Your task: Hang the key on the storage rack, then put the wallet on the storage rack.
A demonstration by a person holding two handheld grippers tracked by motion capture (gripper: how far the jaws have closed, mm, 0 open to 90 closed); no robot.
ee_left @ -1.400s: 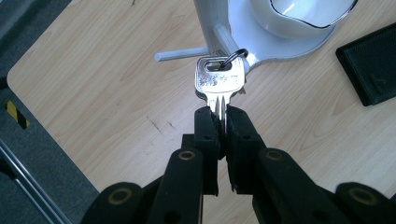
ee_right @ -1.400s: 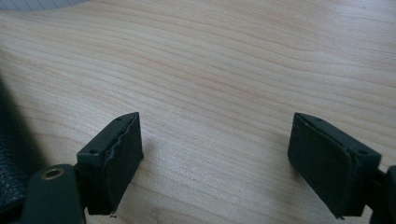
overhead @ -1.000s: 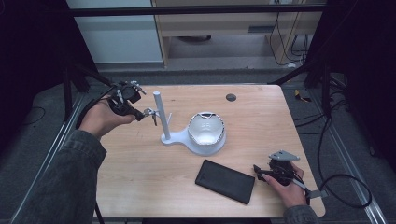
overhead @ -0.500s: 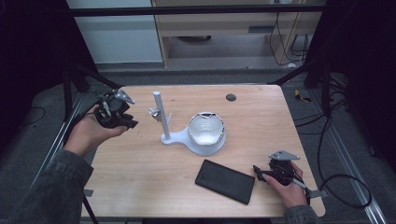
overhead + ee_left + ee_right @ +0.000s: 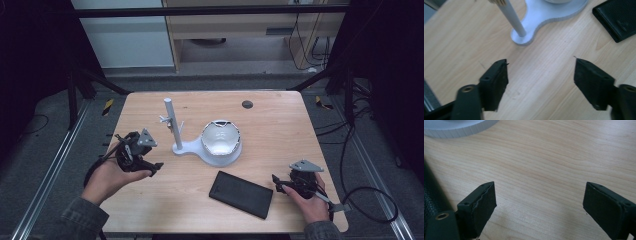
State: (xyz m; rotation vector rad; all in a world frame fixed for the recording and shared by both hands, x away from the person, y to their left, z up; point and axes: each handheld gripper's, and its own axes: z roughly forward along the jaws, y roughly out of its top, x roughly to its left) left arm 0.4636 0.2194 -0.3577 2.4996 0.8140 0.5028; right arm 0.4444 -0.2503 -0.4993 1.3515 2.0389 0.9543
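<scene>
A white stand (image 5: pixel 192 148) sits mid-table, with an upright post (image 5: pixel 172 125) that carries a small clip, and a round white cup-like piece (image 5: pixel 220 138) on its base. The post (image 5: pixel 513 20) and base (image 5: pixel 549 15) lie ahead of my left gripper (image 5: pixel 540 72). That gripper (image 5: pixel 152 167) sits low over the wood, left of the stand. Its jaws have just been opening and have nothing between them. A black flat case (image 5: pixel 241 194) lies near the front. My right gripper (image 5: pixel 276 182) is just right of it. Its jaws (image 5: pixel 539 197) have opened slightly wider over bare wood.
A small dark disc (image 5: pixel 247 104) lies near the table's far edge. The wooden table (image 5: pixel 280 130) ends close behind both hands at the front. The case's edge (image 5: pixel 430 192) and the stand's base (image 5: pixel 456 127) border the right gripper view. Dark frame rails flank the table.
The left hand has drawn away from the post's clip, toward the near left and down to the table, and its jaws have spread. The right hand stayed put.
</scene>
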